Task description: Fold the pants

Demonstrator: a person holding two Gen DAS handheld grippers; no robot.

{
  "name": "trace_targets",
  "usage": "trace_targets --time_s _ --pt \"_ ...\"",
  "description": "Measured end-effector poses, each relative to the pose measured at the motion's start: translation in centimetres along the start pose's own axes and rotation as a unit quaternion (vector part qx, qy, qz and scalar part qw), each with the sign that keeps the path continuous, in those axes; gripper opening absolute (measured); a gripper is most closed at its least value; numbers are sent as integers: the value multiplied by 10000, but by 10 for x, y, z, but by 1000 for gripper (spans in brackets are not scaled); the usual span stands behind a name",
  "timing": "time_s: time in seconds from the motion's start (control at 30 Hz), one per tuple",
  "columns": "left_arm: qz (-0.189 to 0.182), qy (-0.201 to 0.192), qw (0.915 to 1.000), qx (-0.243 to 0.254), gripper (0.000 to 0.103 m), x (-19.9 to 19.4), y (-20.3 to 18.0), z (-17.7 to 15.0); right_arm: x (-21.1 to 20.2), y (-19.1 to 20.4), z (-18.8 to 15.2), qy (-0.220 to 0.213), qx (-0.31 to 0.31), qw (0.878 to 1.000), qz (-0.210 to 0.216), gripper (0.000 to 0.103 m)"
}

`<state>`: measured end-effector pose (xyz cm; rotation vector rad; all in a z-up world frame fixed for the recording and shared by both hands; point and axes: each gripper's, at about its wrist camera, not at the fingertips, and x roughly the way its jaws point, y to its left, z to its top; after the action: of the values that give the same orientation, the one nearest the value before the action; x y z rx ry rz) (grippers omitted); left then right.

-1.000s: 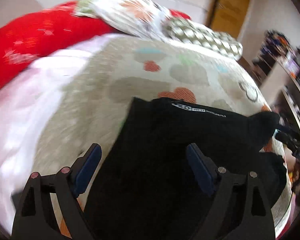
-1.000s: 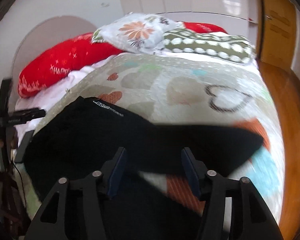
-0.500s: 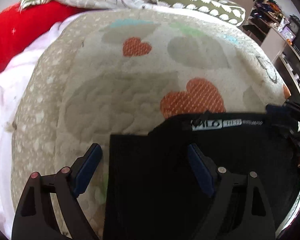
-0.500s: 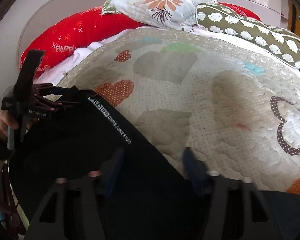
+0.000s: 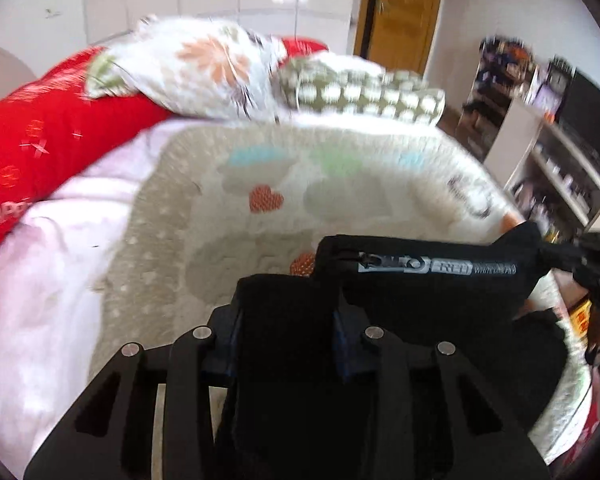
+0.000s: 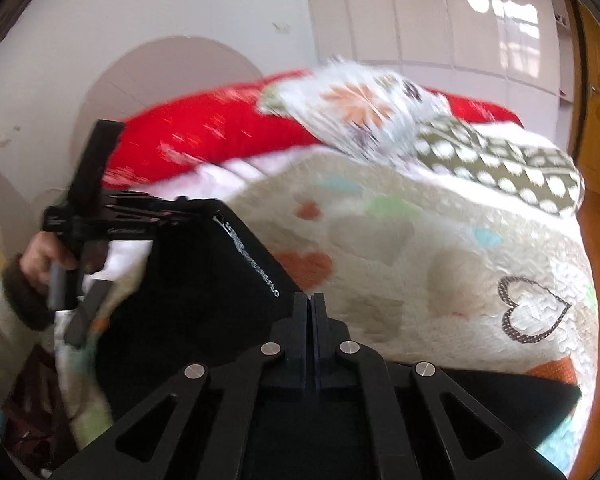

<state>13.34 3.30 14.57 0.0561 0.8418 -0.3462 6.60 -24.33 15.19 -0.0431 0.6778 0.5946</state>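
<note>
The black pants [image 5: 428, 304] hang lifted over the quilted bed, waistband with a grey printed label up. My left gripper [image 5: 286, 320] is shut on a thick fold of the pants at one waistband corner. In the right wrist view my right gripper [image 6: 310, 312] is shut on the other end of the waistband of the pants [image 6: 204, 280]. The left gripper also shows in the right wrist view [image 6: 168, 212], gripping the far corner. The right gripper appears at the right edge of the left wrist view [image 5: 556, 256]. The lower part of the pants is hidden behind the grippers.
The quilt [image 6: 440, 248] with heart patterns covers the bed. A red bolster [image 5: 32, 140], a floral pillow [image 5: 204, 68] and a green dotted pillow [image 5: 360, 92] lie at the head. Shelves [image 5: 548, 152] stand to the right, a wooden door [image 5: 400, 12] behind.
Both grippers have closed on the waistband, which was lying between open fingers before. The pants have been raised off the quilt and both views have tilted upward.
</note>
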Motion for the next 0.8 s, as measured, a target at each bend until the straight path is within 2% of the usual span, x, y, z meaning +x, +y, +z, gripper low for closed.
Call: trace_targets --time_s 0.07,0.17,0.23,0.27,0.37,0.43,0.53,0.6,0.67,0.73,0.8 --pt "-58 -250 9996 -89 33 -27 -1 -12 -17 20 -8 -130 -92 9998 139 1" --pt "-58 -527 9984 -190 33 -59 -4 -40 -27 45 -31 1 -180 9993 339 1" --pt "9 -609 9978 -244 33 -73 -5 -69 -29 55 -51 87 31 9979 639 1" --pt "28 -616 9977 -269 34 -77 -7 -82 -27 61 -67 217 157 9961 838 1" --pt "58 -496 9978 -427 35 -79 -8 -124 -13 81 -112 680 331 9915 1056 1" --pt "14 -237 9969 -756 35 -66 2 -151 1 92 -139 974 507 9862 1238 1" --pt "-100 -27 9931 -1171 36 -49 17 -177 18 105 -167 1205 601 9839 1176 2" --pt "-173 -100 9910 -1324 36 -48 20 -182 15 97 -171 1153 879 9822 1196 3" --pt "-115 -164 9919 -1254 36 -53 14 -180 -1 77 -170 1084 1240 9807 1058 7" --pt "-21 -171 9938 -1101 37 -55 9 -178 -28 50 -168 770 1464 9839 675 20" --pt "3 -144 9939 -1091 37 -54 9 -179 -61 9 -173 414 1935 9801 134 33"
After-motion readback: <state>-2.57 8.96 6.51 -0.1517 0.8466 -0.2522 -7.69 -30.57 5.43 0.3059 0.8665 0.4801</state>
